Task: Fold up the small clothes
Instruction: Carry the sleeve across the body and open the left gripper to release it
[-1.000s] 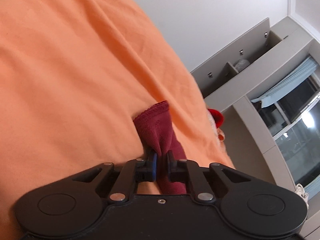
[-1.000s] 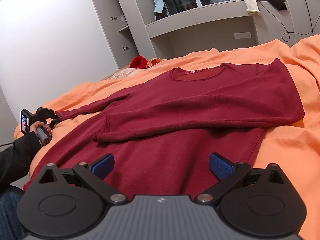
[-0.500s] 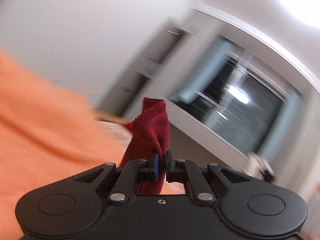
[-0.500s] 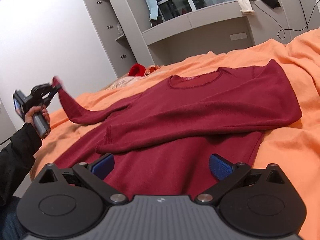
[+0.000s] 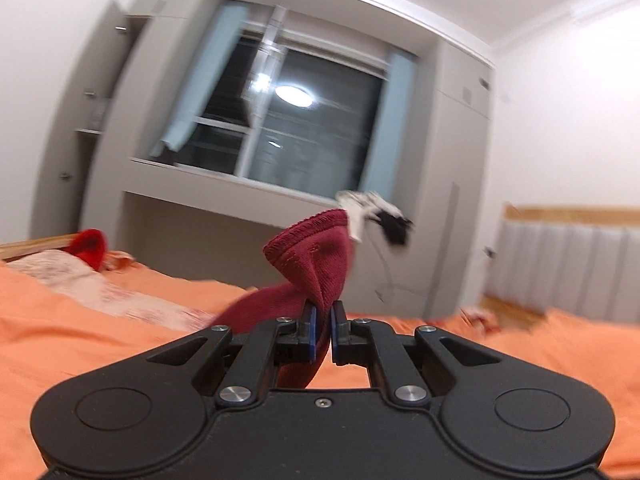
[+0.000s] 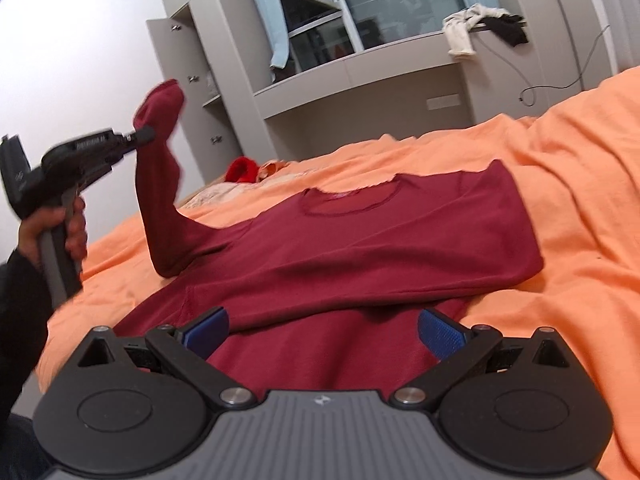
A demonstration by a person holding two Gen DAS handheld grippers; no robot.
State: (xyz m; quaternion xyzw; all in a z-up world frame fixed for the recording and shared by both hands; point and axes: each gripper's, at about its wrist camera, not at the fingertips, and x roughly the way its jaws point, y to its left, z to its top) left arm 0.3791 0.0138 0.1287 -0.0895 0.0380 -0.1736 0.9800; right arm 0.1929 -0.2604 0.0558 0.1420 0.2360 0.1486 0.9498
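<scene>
A dark red long-sleeved top (image 6: 360, 248) lies flat on the orange bedsheet (image 6: 580, 208), its right sleeve folded across the body. My left gripper (image 5: 323, 336) is shut on the cuff of the left sleeve (image 5: 316, 252) and holds it up in the air. It also shows in the right wrist view (image 6: 146, 136), with the sleeve (image 6: 160, 184) hanging from it down to the shoulder. My right gripper (image 6: 322, 330) is open and empty, low over the hem of the top.
A red item and pale cloth (image 6: 244, 170) lie at the far edge of the bed. Grey cupboards and a window sill (image 6: 360, 68) with clothes (image 6: 480, 24) on it stand behind. A padded headboard (image 5: 560, 268) is at the right.
My left gripper has lifted the sleeve cuff off the bed, high into the air, and swung to face the window. My right gripper stayed open over the hem.
</scene>
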